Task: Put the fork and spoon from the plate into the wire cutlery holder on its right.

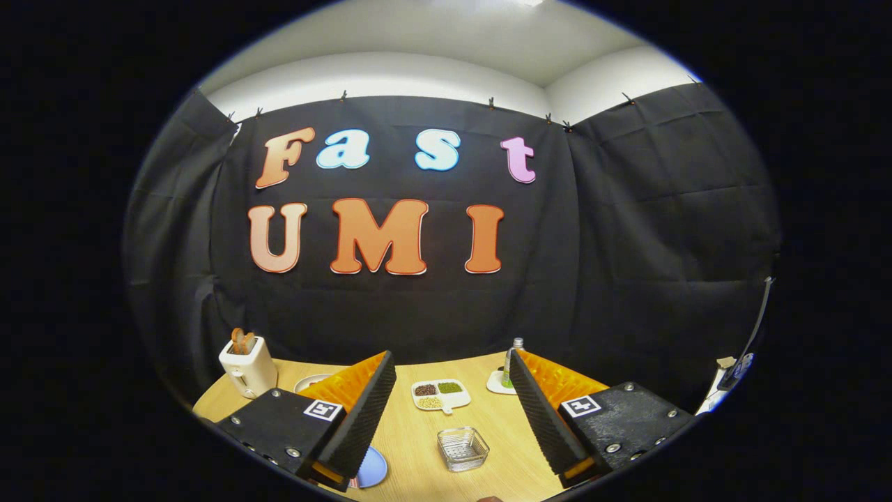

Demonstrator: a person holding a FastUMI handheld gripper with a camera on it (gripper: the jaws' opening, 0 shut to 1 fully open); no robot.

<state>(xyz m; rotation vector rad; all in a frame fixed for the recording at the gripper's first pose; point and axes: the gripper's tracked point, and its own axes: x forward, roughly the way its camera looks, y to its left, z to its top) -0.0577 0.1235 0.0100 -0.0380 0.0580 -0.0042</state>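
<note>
The gripper (446, 418) is hanging above the table (418, 432), fingers spread wide and holding nothing. The wire cutlery holder (463, 448) is sitting empty between them, the blue plate (371, 467) just left; fork and spoon hidden, so nothing looks done yet

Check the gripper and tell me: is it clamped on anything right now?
No: the gripper is open, its fingers spread wide above the table, with the wire cutlery holder lying untouched between them.

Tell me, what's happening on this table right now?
A person holds a gripper above a wooden table, its fingers spread open with nothing between them. Just ahead of the fingers sits a wire cutlery holder. Beyond it are a divided snack tray, a toaster and a bottle.
</note>
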